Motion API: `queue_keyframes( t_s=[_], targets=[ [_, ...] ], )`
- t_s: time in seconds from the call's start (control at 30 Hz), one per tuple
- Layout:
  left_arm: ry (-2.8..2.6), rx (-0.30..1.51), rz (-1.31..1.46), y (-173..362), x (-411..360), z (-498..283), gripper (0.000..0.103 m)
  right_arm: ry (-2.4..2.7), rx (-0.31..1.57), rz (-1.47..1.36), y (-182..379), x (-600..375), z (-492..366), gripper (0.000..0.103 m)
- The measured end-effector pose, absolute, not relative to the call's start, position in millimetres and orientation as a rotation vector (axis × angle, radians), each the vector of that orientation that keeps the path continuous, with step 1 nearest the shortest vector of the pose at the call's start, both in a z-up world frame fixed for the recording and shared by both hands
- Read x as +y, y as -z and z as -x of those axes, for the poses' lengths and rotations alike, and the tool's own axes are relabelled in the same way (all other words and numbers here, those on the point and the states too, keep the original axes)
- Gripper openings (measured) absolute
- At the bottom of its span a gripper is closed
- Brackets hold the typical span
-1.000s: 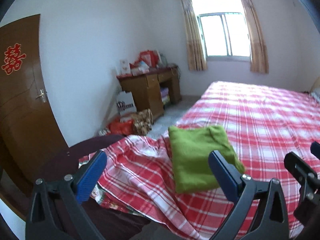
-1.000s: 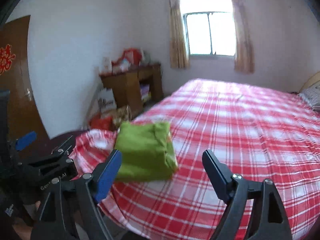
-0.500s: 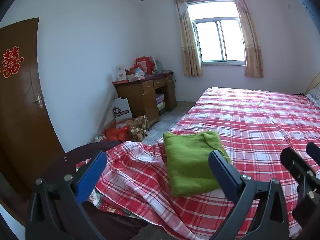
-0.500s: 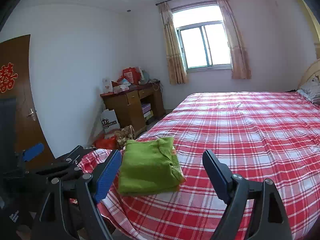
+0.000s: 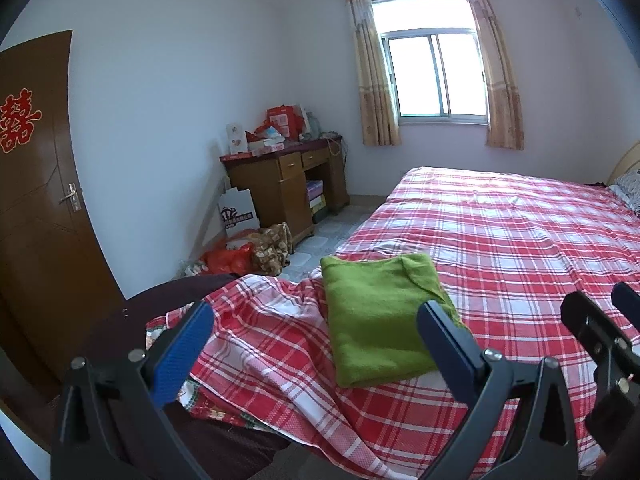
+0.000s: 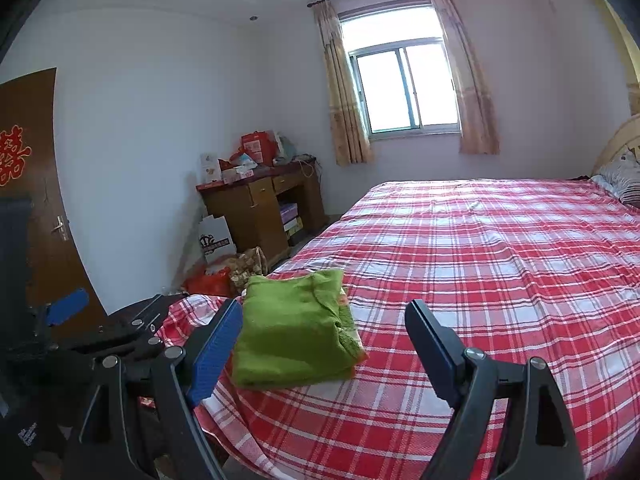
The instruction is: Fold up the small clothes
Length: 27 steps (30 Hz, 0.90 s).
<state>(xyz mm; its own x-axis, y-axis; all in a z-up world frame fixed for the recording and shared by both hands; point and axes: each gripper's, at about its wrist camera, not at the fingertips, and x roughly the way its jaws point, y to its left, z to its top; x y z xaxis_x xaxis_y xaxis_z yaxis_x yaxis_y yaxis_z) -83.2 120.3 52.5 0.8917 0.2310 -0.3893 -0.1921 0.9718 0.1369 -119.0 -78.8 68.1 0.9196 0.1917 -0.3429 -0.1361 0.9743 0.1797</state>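
- Here, at about nine o'clock in both wrist views, a brown door [image 5: 36, 208] with a red paper character [image 5: 18, 120] stands shut against the white wall.
- The left gripper [image 5: 316, 344] is angled slightly downward over the near corner of the bed, its blue-padded fingers [image 5: 182, 354] spread wide with nothing between them; neither pad touches cloth.
- In the right wrist view that left gripper [image 6: 92, 320] shows at nine o'clock, level with and beside the right one.
- Toward eleven o'clock a wooden desk [image 5: 288, 188] piled with red boxes sits by the wall, with a white paper bag [image 5: 238, 214] and an orange plastic bag [image 5: 228, 258] on the floor at its near side.
- The folded green garment [image 5: 380, 320] lies flat on the red plaid bedsheet [image 5: 500, 240] near the bed's left front corner, a neat rectangle with its neckline turned toward one o'clock; in the right wrist view the folded green garment [image 6: 292, 328] shows stacked layers at its right edge.
- The right gripper [image 6: 324, 344] also tilts a little downward, fingers [image 6: 214, 350] standing wide apart and empty, the garment ahead of the left finger and apart from it.
- At twelve o'clock a curtained window [image 6: 404, 88] is bright; a pillow [image 6: 624, 176] shows at three o'clock by the headboard.
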Motion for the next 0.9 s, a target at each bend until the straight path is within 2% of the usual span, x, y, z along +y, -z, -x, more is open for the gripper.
queue_keyframes(
  t_s=[0.9],
  targets=[
    [-0.218,0.425,-0.089,-48.8,119.8,81.4,0.103,-0.163,0.380,-0.166,-63.6,-82.6,117.3,0.084]
  ],
)
